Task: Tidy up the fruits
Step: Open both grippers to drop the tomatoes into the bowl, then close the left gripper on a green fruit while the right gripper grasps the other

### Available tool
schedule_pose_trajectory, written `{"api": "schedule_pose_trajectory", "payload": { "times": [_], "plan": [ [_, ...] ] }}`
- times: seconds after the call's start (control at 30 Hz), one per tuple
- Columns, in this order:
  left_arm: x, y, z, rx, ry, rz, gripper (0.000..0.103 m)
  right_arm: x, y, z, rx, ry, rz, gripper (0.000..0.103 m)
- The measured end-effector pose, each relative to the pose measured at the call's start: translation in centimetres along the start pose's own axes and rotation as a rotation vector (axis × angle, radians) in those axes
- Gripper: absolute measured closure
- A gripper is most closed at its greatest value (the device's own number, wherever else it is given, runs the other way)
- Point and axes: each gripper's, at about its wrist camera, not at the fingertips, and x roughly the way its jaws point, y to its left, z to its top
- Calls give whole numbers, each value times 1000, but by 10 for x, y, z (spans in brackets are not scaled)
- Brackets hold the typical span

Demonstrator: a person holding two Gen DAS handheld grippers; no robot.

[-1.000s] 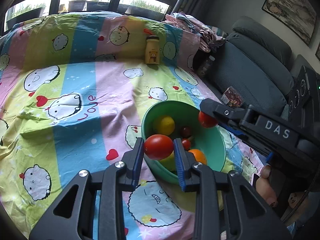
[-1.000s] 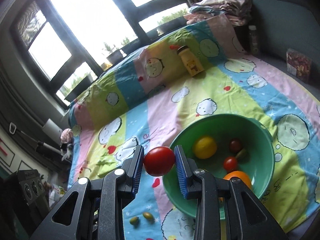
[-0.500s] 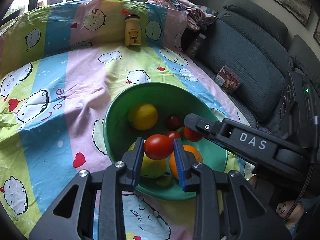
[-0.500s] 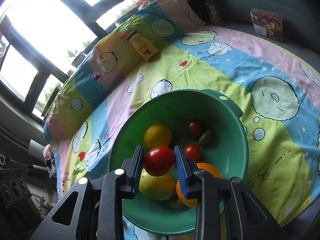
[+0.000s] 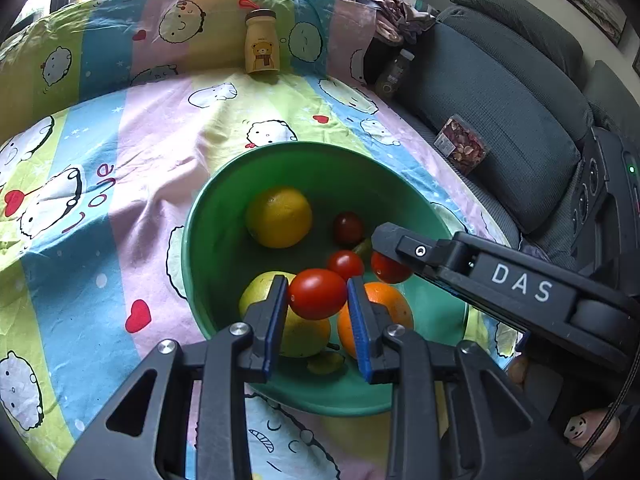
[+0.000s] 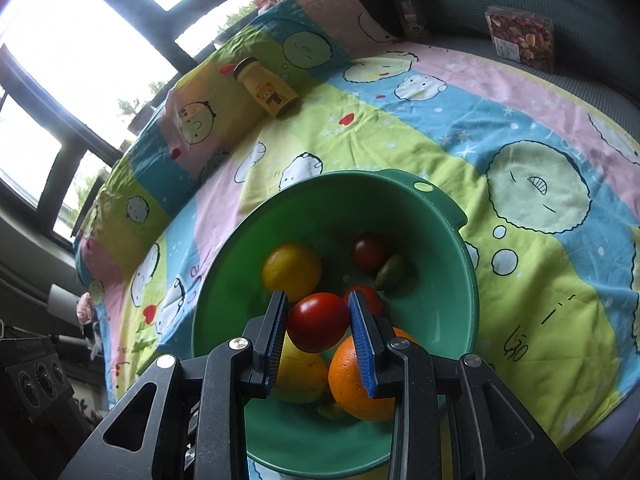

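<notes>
Gripping a red tomato (image 5: 317,294), the left gripper (image 5: 318,308) hangs over the green bowl (image 5: 208,216), jaws clamped on the fruit. Beside it, the right gripper (image 6: 319,326) clamps a second tomato (image 6: 318,322) above the bowl's middle. Inside the bowl lie a lemon (image 5: 279,217), an orange (image 6: 352,380), a yellow-green fruit (image 5: 304,332) and small tomatoes (image 5: 348,229). Behind the bowl stands a bear bottle (image 5: 262,47).

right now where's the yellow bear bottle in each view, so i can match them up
Left wrist view: the yellow bear bottle stands upright, top centre, on the blanket far beyond the green bowl.
Right wrist view: the bottle appears upper left of centre, tilted in the frame, beyond the bowl.
Shared landmark: the green bowl of fruit.
</notes>
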Motion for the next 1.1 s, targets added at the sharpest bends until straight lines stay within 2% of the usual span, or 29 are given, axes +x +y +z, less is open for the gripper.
{"api": "schedule_pose_trajectory", "payload": {
  "times": [0.47,0.67,0.73,0.8,0.93,1.03,1.1],
  "plan": [
    [8,-1,-2,-1,28,19,73,3,-3,-1,6,17,-26,69],
    [-9,-2,-6,8,-2,37,55,-3,1,-3,-7,7,-7,68],
    [-18,1,-9,8,-19,56,46,-8,5,-5,-21,-3,-7,67],
    [-30,5,-12,4,-39,74,43,-13,11,-8,-39,-14,-2,62],
    [-54,22,-25,-30,-61,118,40,-25,28,-18,-99,-27,44,61],
    [-70,40,-39,-62,-66,168,33,-29,46,-30,-163,-14,92,61],
    [-81,53,-51,-83,-70,204,33,-27,60,-40,-213,14,130,60]
  ]
}}
